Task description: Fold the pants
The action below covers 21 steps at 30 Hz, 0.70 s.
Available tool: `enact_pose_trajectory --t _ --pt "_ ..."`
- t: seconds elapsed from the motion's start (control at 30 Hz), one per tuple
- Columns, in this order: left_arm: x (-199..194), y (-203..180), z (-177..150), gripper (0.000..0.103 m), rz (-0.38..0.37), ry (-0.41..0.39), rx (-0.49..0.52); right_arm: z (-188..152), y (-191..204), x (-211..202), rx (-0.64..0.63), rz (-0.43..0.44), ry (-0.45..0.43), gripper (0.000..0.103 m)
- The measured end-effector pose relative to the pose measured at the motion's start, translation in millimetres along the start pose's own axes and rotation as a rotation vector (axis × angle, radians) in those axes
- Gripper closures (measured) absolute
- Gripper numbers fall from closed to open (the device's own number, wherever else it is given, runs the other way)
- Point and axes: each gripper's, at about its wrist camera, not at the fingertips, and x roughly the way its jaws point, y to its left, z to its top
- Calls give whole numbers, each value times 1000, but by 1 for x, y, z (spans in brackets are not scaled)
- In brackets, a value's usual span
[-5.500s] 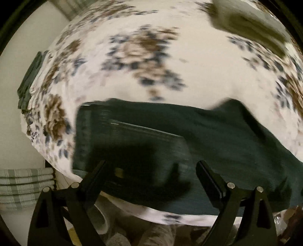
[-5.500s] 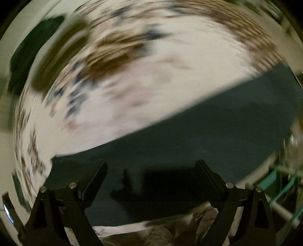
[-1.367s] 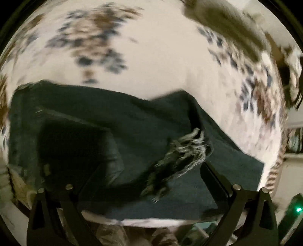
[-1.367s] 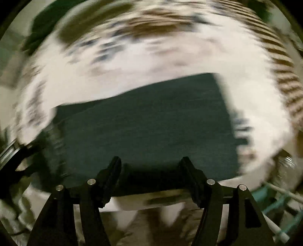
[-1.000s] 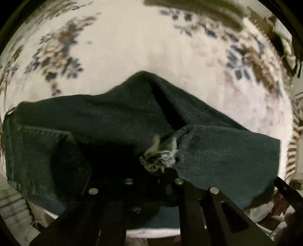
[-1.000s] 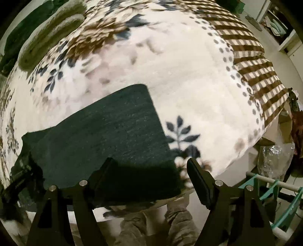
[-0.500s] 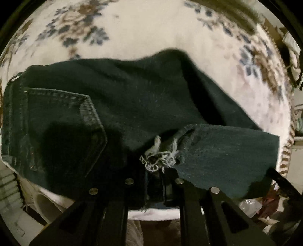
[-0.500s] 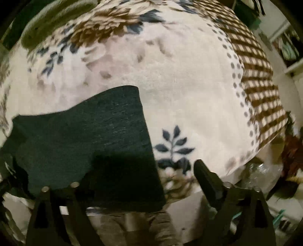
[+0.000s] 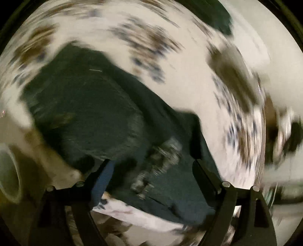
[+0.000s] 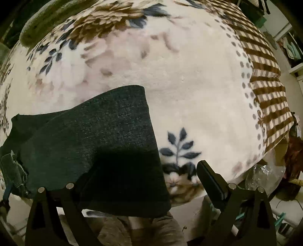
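Note:
Dark green-black denim pants (image 9: 98,113) lie on a floral blanket (image 9: 189,79). The left wrist view is blurred by motion. My left gripper (image 9: 151,168) is open above the pants, with a frayed hem (image 9: 162,155) between its fingers, not gripped. In the right wrist view the folded leg of the pants (image 10: 106,136) lies flat at the blanket's near edge. My right gripper (image 10: 145,174) is open and empty; its left finger is over the fabric's near corner, its right finger over bare blanket.
The blanket (image 10: 189,85) has a brown checked border (image 10: 265,79) at the right. An olive folded cloth (image 10: 53,17) lies at the far side. Clutter and a plastic bag (image 10: 265,176) sit on the floor at the right. A pale cup-like object (image 9: 7,170) is at the left.
My left gripper has opened and let go of the frayed hem, and is swinging fast. My right gripper stays open, nearly still over the leg end.

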Motion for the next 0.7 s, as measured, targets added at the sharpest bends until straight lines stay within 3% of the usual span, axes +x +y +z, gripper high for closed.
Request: enact_pose_trajectory --t 0.2,0.3,0.53,0.7 --pt "-11 88 7 18 -5 -168 -403 30 11 -9 -71 -34 -11 4" --pt "-16 124 9 18 3 -230 -517 45 17 -4 -94 -45 -5 4" --pt "7 159 16 18 -38 -258 -635 70 36 2 -163 -62 -11 4" --pt "21 159 27 22 -23 -234 -625 74 42 8 -169 -54 -6 4"
